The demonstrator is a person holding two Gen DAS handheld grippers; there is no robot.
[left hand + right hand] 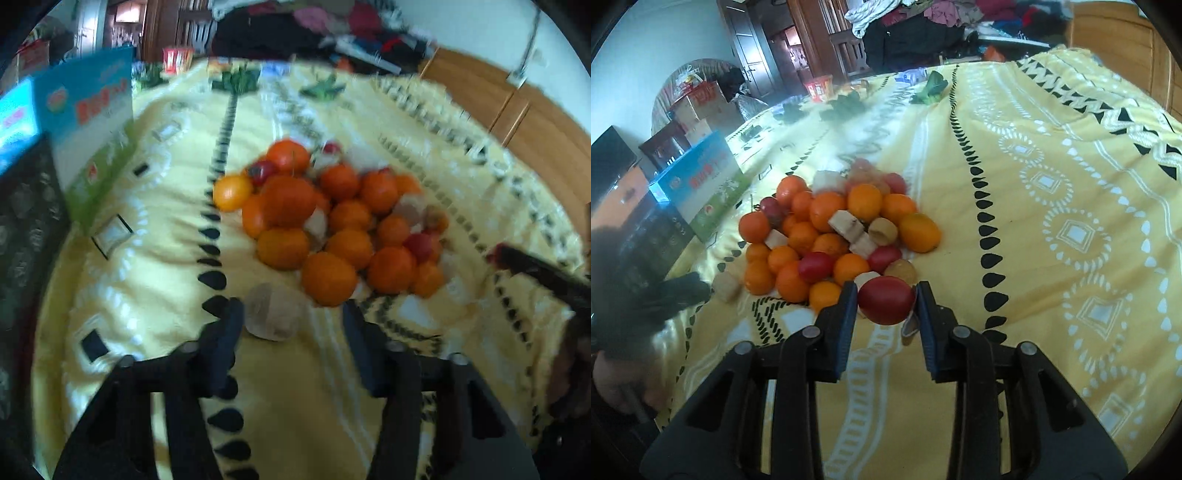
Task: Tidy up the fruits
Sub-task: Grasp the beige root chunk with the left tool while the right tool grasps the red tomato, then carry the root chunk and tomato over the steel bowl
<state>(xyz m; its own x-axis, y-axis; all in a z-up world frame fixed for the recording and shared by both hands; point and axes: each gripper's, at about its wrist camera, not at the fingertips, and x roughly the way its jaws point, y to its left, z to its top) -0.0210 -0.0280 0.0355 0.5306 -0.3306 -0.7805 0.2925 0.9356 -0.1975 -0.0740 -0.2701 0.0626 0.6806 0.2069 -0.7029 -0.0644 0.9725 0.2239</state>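
A pile of small oranges (328,218), red tomatoes and pale cut chunks lies on a yellow patterned cloth (155,258). It also shows in the right wrist view (827,236). My left gripper (291,314) is open just in front of the pile, with one pale brown chunk (273,315) beside its left finger. My right gripper (886,295) is shut on a red tomato (886,300) at the near edge of the pile. The left gripper's tip (679,291) shows at the left of the right wrist view. The right gripper's finger (535,269) shows at the right of the left wrist view.
A blue and green carton (705,184) stands left of the pile, also in the left wrist view (92,144). A dark box (26,229) lies beside it. Green leafy items (929,90) lie at the cloth's far end. A wooden cabinet (517,110) stands at the right.
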